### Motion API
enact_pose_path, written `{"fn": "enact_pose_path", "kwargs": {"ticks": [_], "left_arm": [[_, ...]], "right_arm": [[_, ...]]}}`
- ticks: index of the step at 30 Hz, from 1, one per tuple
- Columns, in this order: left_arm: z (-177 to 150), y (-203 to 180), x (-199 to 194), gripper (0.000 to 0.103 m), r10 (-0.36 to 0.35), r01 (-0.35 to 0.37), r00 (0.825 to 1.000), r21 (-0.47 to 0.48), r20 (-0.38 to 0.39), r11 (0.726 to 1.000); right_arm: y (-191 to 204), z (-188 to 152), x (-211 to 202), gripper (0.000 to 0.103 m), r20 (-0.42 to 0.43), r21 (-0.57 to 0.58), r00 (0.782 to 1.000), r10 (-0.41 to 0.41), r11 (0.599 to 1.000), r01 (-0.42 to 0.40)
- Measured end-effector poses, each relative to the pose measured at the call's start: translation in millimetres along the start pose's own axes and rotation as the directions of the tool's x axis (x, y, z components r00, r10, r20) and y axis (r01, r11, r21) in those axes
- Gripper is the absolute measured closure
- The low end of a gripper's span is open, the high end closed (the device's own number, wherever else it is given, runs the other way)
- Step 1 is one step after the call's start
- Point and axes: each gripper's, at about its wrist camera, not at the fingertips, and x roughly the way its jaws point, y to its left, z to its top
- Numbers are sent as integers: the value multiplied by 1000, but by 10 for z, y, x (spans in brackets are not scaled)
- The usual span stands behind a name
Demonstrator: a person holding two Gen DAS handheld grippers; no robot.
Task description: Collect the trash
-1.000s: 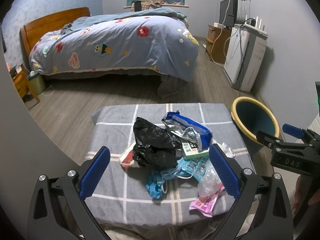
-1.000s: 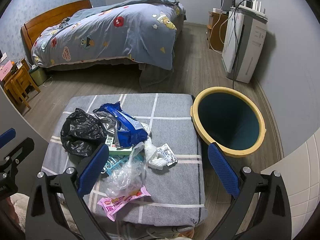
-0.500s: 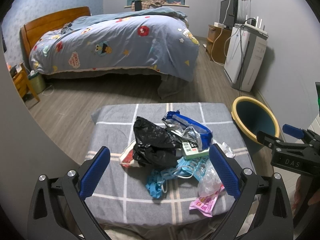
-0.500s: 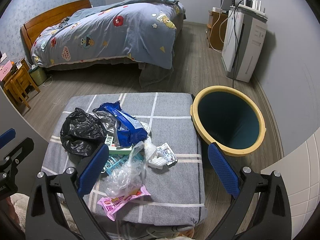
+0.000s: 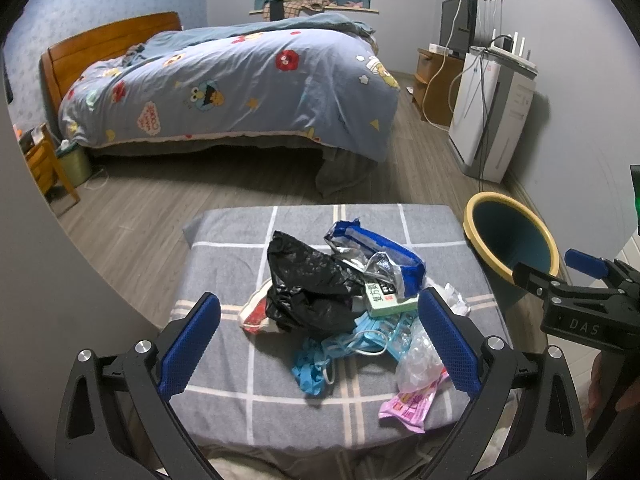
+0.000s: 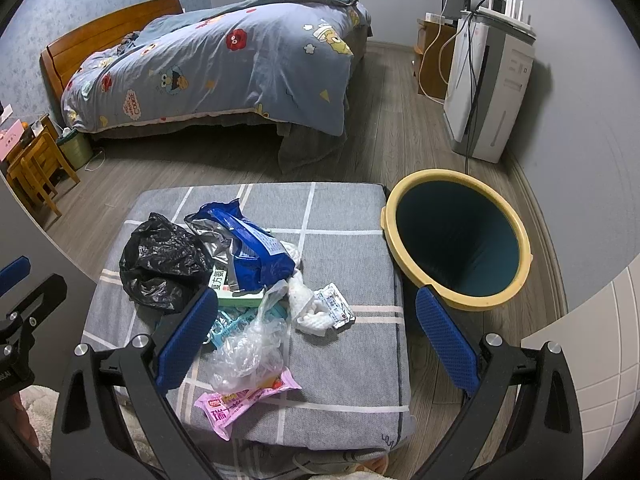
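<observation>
A pile of trash lies on a grey checked cushion (image 5: 224, 264): a black plastic bag (image 5: 308, 284), a blue foil snack bag (image 5: 380, 252), a green box (image 5: 384, 300), blue masks (image 5: 344, 348), a clear plastic bag (image 6: 248, 348), a pink wrapper (image 6: 240, 400) and a white tissue with a small packet (image 6: 320, 312). A yellow-rimmed dark bin (image 6: 456, 240) stands on the floor right of the cushion. My left gripper (image 5: 316, 348) is open and empty above the cushion's near side. My right gripper (image 6: 316, 344) is open and empty, over the cushion's near right part.
A bed (image 5: 240, 88) with a blue cartoon duvet fills the far side. A white appliance with cables (image 5: 492, 108) and a wooden cabinet (image 5: 436, 80) stand along the right wall. A wooden stool (image 6: 32, 168) and a small green bin (image 6: 76, 148) are at the left. Wooden floor lies between.
</observation>
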Motion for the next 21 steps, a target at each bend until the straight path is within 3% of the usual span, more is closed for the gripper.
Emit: {"fn": "enact_pose_path", "kwargs": {"ticks": [21], "left_arm": [[-14,3,-5,5,-1,1,1000,-1,-5,1000]], "right_arm": [[3,-2,9,6,-7,1,1000,-1,1000,1]]}}
